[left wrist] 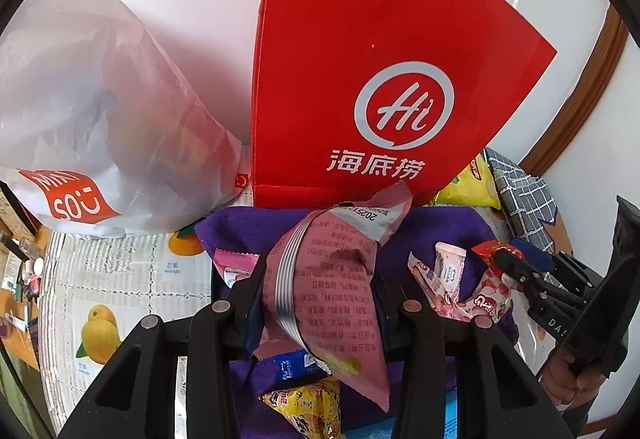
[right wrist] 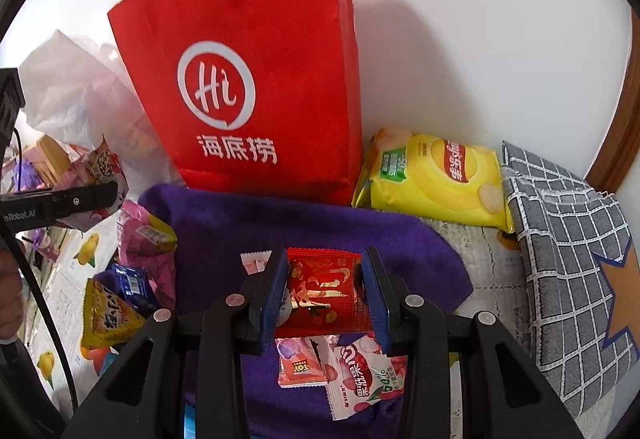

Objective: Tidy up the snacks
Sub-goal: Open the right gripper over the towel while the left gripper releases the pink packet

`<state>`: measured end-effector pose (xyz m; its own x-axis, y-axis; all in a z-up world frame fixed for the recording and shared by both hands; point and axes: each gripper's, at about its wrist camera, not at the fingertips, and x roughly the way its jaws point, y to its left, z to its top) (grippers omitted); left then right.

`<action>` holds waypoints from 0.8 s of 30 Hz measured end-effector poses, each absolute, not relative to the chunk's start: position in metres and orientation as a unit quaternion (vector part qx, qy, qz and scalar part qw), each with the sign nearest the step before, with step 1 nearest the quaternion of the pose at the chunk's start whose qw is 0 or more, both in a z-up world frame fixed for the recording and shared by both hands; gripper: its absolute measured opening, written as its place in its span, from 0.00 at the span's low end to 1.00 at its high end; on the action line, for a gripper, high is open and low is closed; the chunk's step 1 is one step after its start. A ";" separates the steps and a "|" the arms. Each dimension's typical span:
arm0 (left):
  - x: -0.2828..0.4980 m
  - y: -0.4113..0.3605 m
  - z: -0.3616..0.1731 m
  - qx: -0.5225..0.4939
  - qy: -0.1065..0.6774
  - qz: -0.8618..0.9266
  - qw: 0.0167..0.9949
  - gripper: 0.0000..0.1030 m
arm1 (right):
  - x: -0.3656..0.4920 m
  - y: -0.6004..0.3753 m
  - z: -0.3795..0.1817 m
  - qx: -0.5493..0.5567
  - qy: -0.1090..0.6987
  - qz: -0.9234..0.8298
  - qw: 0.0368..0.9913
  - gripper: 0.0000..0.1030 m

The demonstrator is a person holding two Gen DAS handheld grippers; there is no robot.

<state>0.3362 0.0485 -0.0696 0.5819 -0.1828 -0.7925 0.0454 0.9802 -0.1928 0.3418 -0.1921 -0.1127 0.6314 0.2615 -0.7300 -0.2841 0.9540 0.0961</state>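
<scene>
My left gripper is clamped on a pink snack packet, which stands lifted between the fingers, its printed back and crimped seam facing the camera, above the purple cloth. My right gripper grips a small red sachet squarely between its blue pads, also over the purple cloth. Just near of that sachet, on the cloth, lie a pink-and-white fruit candy packet and a small pink packet touching it. Far behind, a red paper bag stands upright against the wall, with a yellow chip bag just to its right and a grey checked cloth further right. To the left lies a white plastic bag, beside the red bag. A yellow snack packet rests near the left gripper.
</scene>
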 end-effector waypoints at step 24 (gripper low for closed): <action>0.346 0.031 -0.095 -0.053 0.503 -0.080 0.859 0.39 | 0.356 -0.185 -0.140 -0.044 0.451 0.144 0.880 0.37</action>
